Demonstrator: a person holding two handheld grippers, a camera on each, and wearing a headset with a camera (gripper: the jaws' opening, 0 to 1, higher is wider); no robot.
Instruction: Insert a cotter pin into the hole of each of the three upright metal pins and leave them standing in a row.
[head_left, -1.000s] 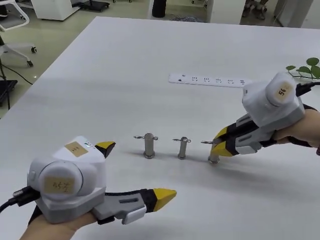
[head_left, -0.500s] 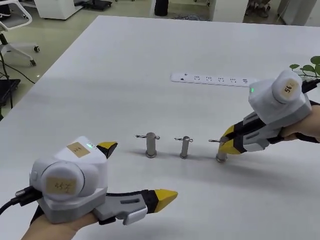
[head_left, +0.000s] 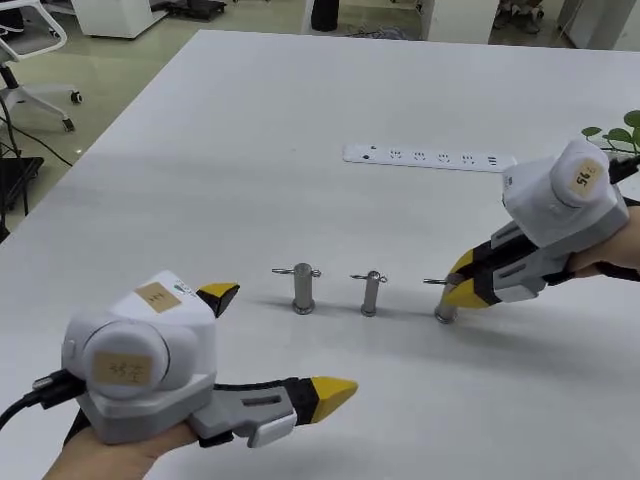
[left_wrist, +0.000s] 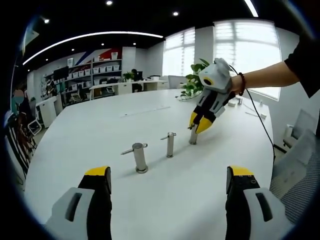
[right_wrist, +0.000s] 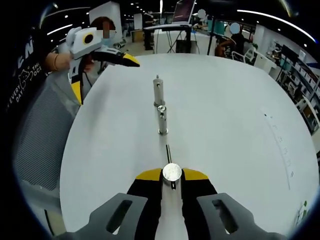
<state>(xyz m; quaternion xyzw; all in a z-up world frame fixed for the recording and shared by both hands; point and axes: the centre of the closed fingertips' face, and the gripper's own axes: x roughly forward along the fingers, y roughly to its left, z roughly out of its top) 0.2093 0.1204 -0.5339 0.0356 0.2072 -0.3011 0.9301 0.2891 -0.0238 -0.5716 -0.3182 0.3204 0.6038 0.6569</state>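
In the head view, three short upright cylindrical steel pins stand in a row on the broad white tabletop (head_left: 250, 150): the first steel pin (head_left: 303, 292), the middle steel pin (head_left: 370, 295) and the third steel pin (head_left: 445, 312). A thin wire cotter pin crosses the top of each: the first cotter pin (head_left: 292, 271), the middle cotter pin (head_left: 366, 277) and the third cotter pin (head_left: 433, 283). The right gripper (head_left: 462, 287), white and grey with yellow-tipped jaws, reaches in from the right and is clenched on the upper end of the third steel pin. The left gripper (head_left: 278, 342) hovers well apart from the row on our near side, its jaws spread wide and nothing between them. A long white power strip (head_left: 430, 157) lies beyond the row, and green plant leaves (head_left: 618, 135) show at the far right.

In the left gripper view, the left gripper (left_wrist: 169, 172) stands released. Between its parted jaws we look at the first steel pin (left_wrist: 140, 160), the middle steel pin (left_wrist: 171, 145) and the third steel pin (left_wrist: 193, 136), with the right gripper (left_wrist: 201, 121) angled down onto the last.

In the right gripper view, the right gripper (right_wrist: 172, 176) hugs both sides of the third steel pin (right_wrist: 171, 172), whose round flat head we see from above. The third cotter pin (right_wrist: 168, 150) pokes forward from it. The middle steel pin (right_wrist: 162, 120) and the first steel pin (right_wrist: 158, 92) line up beyond. The left gripper (right_wrist: 102, 50) sits at the upper left.
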